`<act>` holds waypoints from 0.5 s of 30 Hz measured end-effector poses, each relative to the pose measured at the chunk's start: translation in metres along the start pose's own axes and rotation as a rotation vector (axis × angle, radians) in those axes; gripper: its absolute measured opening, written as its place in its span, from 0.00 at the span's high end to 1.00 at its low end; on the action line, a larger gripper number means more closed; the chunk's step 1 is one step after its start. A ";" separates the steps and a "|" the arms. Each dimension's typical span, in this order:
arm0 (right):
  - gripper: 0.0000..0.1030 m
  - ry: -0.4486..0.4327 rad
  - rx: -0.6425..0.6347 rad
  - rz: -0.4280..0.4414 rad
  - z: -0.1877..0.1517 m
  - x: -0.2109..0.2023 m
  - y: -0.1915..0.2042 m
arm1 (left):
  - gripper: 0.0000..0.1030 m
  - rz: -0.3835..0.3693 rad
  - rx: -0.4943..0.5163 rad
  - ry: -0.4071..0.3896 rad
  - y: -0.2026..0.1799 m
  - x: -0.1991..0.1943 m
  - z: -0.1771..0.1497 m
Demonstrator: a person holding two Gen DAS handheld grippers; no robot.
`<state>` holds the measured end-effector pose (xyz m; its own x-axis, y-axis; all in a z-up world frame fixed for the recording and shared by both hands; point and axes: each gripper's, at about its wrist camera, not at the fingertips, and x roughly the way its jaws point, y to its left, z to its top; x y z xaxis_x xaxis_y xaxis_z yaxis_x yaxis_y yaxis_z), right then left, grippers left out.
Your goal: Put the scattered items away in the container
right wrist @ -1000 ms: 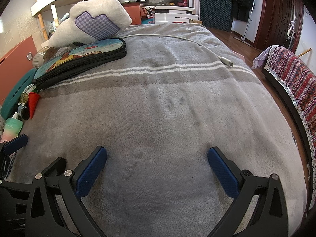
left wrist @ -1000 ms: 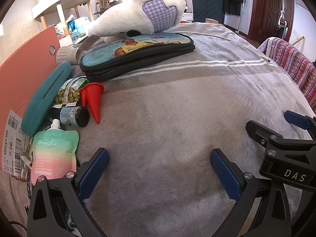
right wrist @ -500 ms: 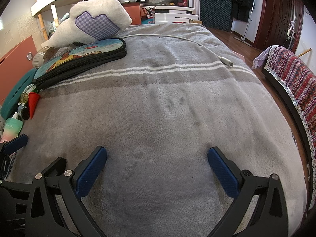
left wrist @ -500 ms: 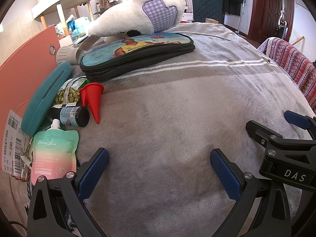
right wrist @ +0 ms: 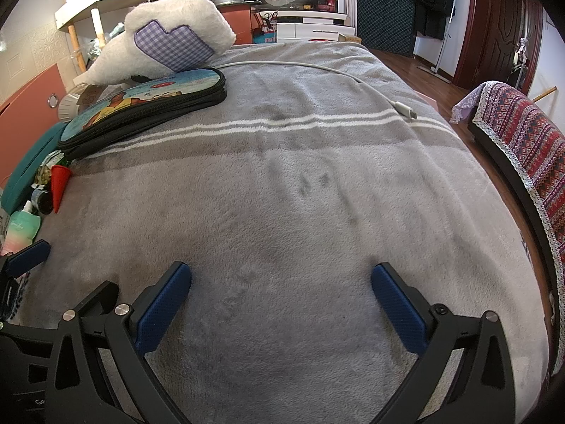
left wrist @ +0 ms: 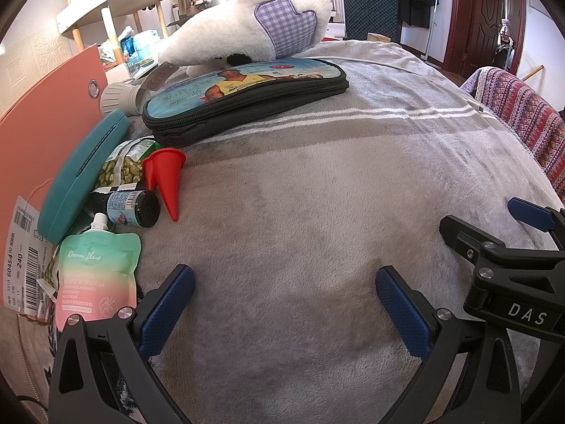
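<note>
Scattered items lie at the left of a grey blanket: a red cone (left wrist: 166, 176) (right wrist: 59, 183), a small dark bottle (left wrist: 132, 208), a mint-pink spout pouch (left wrist: 97, 275) (right wrist: 22, 229), a green snack bag (left wrist: 123, 166) and a teal case (left wrist: 81, 176). A zippered pouch (left wrist: 243, 95) (right wrist: 141, 109) with a printed picture lies behind them. My left gripper (left wrist: 282, 300) is open and empty, low over bare blanket right of the items. My right gripper (right wrist: 280, 296) is open and empty further right.
A white plush pillow (left wrist: 254, 31) (right wrist: 169, 42) rests on the zippered pouch. A white cable (right wrist: 353, 77) runs across the far blanket. A pink board (left wrist: 39, 123) stands at the left. A patterned cloth (right wrist: 512, 130) covers furniture at the right, beyond the bed edge.
</note>
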<state>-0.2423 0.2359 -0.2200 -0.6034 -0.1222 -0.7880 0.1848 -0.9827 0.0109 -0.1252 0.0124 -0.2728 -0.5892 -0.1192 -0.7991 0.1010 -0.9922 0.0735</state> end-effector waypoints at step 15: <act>0.00 0.000 -0.001 0.001 0.000 0.000 0.000 | 0.00 0.001 -0.001 0.000 0.000 0.000 0.000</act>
<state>-0.2424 0.2363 -0.2201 -0.6032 -0.1231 -0.7880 0.1863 -0.9824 0.0109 -0.1252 0.0125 -0.2730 -0.5890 -0.1200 -0.7992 0.1024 -0.9920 0.0735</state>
